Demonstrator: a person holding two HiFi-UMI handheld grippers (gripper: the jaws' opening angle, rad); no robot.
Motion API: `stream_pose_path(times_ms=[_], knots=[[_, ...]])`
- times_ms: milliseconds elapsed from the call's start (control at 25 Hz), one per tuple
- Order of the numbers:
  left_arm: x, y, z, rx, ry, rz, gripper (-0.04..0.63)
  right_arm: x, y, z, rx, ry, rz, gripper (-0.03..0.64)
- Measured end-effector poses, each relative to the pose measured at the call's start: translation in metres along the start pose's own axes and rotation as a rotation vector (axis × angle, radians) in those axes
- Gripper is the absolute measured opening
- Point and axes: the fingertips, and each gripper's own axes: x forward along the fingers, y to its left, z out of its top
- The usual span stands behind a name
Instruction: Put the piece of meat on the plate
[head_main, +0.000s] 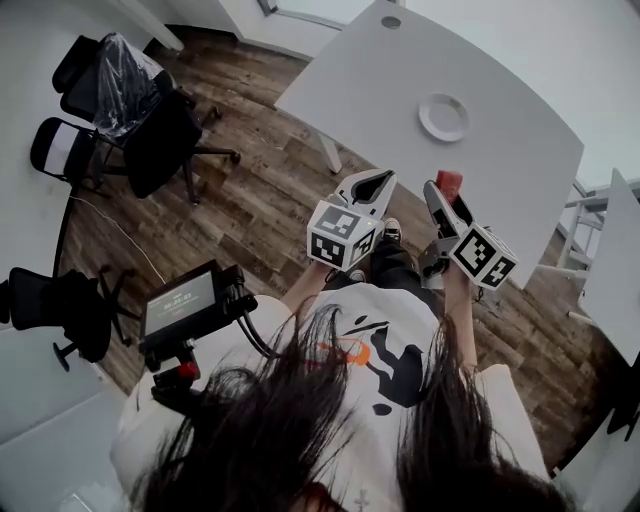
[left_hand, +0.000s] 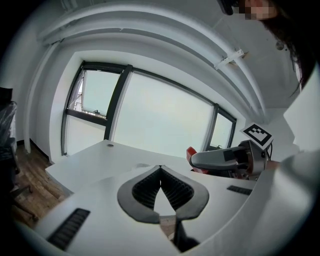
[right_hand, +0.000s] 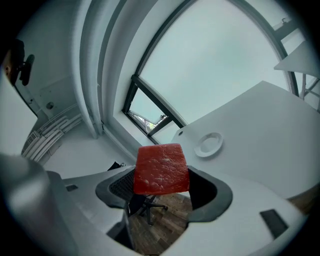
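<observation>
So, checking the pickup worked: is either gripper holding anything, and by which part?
The right gripper grips the piece of meat at its lower half, one jaw on each side edge. The left gripper is shut, empty.

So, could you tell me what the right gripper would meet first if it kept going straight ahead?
Probably the white table, just beside the plate: the right gripper, shut on the meat, points that way. Its height is unclear; it might pass above.
</observation>
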Motion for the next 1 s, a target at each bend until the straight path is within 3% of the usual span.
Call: stream_pose_path(times_ms=[160,360,760,1000], knots=[[0.041,0.016,0.011,-0.017,-0.003,0.003,0.005,0.033,-0.025,0.024,-0.013,0.032,-0.017,0.313],[0.127,0.04,0.023,-0.006,0.059,0.012,0.005,0.093,-0.085,0.071,-0.016,0.103,-0.043,0.313],[0.13,0.048,0.01,0.001,0.069,0.045,0.005,0.124,-0.125,0.054,-0.132,0.189,-0.13,0.313],[0.134,0.045,0.002,-0.026,0.09,0.057,0.005,0.157,-0.149,0.046,-0.271,0.288,-0.182,0.313]])
